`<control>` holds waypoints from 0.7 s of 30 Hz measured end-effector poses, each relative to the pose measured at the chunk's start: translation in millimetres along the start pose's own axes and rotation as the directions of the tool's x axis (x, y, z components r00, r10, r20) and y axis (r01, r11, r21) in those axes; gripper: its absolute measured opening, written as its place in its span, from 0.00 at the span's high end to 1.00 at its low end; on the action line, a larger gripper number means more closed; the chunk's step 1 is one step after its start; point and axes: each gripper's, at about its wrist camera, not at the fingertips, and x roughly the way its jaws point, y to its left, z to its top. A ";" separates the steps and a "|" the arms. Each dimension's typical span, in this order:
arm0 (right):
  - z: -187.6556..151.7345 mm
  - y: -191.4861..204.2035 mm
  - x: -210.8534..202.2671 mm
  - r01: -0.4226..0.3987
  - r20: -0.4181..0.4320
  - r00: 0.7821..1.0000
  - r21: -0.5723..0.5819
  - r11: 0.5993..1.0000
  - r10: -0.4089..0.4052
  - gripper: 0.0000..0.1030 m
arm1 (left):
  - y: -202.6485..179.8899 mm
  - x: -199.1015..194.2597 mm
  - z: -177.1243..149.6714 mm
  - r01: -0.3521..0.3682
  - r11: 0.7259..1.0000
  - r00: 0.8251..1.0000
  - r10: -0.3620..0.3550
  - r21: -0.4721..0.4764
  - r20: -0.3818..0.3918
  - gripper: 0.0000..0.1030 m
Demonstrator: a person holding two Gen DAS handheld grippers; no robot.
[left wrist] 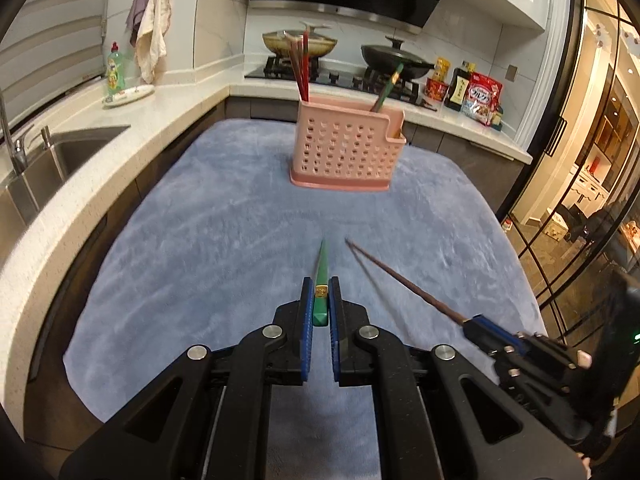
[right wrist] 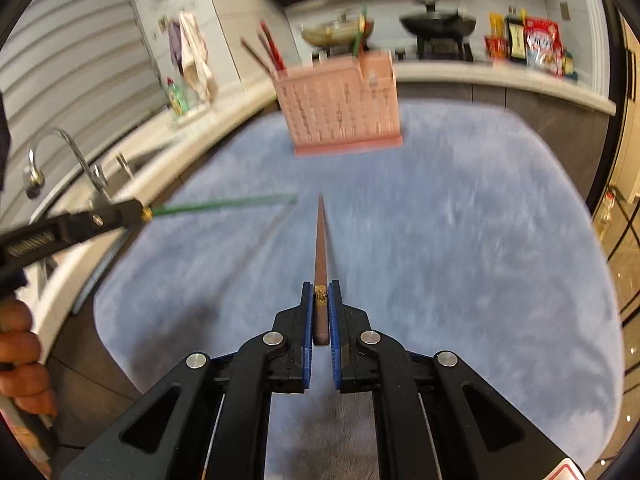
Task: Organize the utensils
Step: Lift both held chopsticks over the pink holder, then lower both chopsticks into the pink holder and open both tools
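Note:
A pink perforated utensil holder [left wrist: 344, 148] stands at the far side of a blue cloth [left wrist: 224, 240], with several red chopsticks [left wrist: 301, 66] in its left part and a green one [left wrist: 387, 88] at its right. My left gripper [left wrist: 321, 288] is shut on a green chopstick [left wrist: 322, 264] that points toward the holder. My right gripper [right wrist: 321, 292] is shut on a brown chopstick [right wrist: 320, 244], also pointing at the holder [right wrist: 342, 104]. In the left wrist view the right gripper [left wrist: 474, 322] and its brown chopstick [left wrist: 400, 280] come in from the right. In the right wrist view the left gripper [right wrist: 138, 210] and green chopstick [right wrist: 224, 203] come in from the left.
A white counter [left wrist: 120, 152] with a steel sink [left wrist: 68, 152] and a tap runs along the left. A dish soap bottle [left wrist: 115, 72] stands there. Behind are a stove with a wok [left wrist: 300, 42] and a black pan [left wrist: 394, 60], plus food packets [left wrist: 478, 98]. Glass doors [left wrist: 592, 160] stand at the right.

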 end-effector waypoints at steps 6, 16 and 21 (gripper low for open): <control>55.7 -4.6 -23.2 -0.028 0.116 0.993 0.007 1.000 0.027 0.93 | -4.2 -6.8 31.7 -0.002 1.000 0.998 0.000 0.025 0.064 0.93; 129.4 -11.5 -16.1 -0.067 0.199 0.978 0.017 0.998 0.062 0.93 | -15.6 6.9 95.0 -0.011 0.997 0.992 0.002 0.072 0.130 0.93; 176.4 -11.8 -20.1 -0.066 0.273 0.960 0.001 0.998 0.063 0.93 | -19.8 4.8 138.1 -0.003 0.997 0.982 -0.012 0.082 0.187 0.93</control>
